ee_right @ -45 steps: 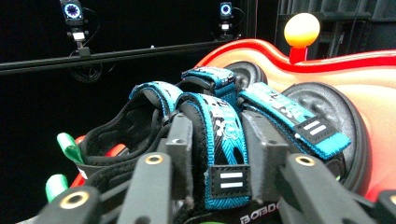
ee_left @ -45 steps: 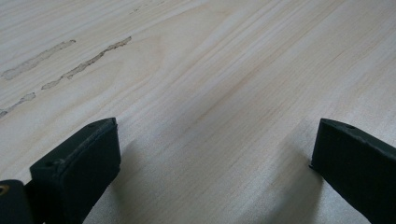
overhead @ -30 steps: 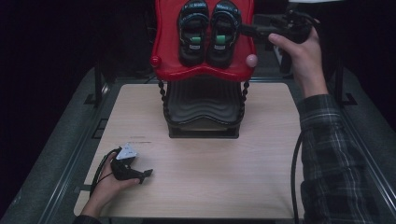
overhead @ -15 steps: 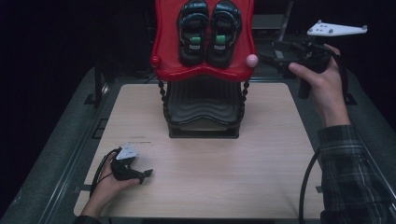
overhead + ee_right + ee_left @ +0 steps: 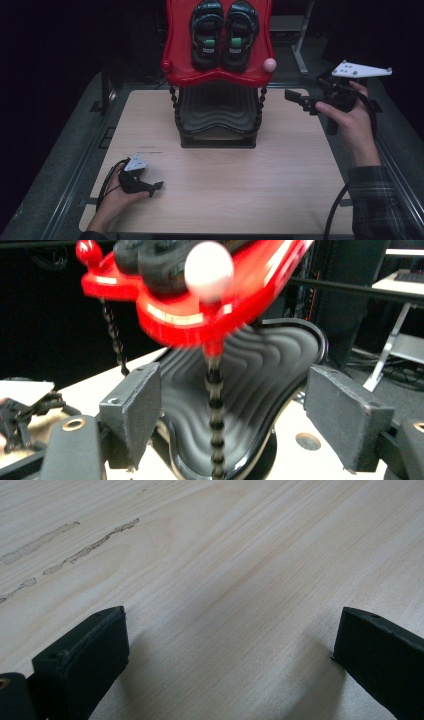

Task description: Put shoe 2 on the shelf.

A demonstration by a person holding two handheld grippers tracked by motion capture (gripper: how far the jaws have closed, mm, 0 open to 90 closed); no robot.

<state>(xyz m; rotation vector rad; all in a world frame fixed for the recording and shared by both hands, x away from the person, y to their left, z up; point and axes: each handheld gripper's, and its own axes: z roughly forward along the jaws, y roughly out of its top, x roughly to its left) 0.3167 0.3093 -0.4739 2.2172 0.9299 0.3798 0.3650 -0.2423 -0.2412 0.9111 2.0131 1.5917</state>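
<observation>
Since a second ago the right gripper (image 5: 295,96) has dropped away from the red rack (image 5: 180,55), jaws apart and empty. Black sandals (image 5: 224,32) sit atop it, seemingly placed. Left gripper (image 5: 155,186) rests open, well below-left.

Room was dark beyond the table (image 5: 300,165); light fell from above onto the pale wood, leaving the surroundings near black. High view was sharp. Left gripper view was evenly lit, with soft shadows under the jaws. Right gripper view was smeared: red tray (image 5: 240,300) and white knob (image 5: 208,270) blurred.
</observation>
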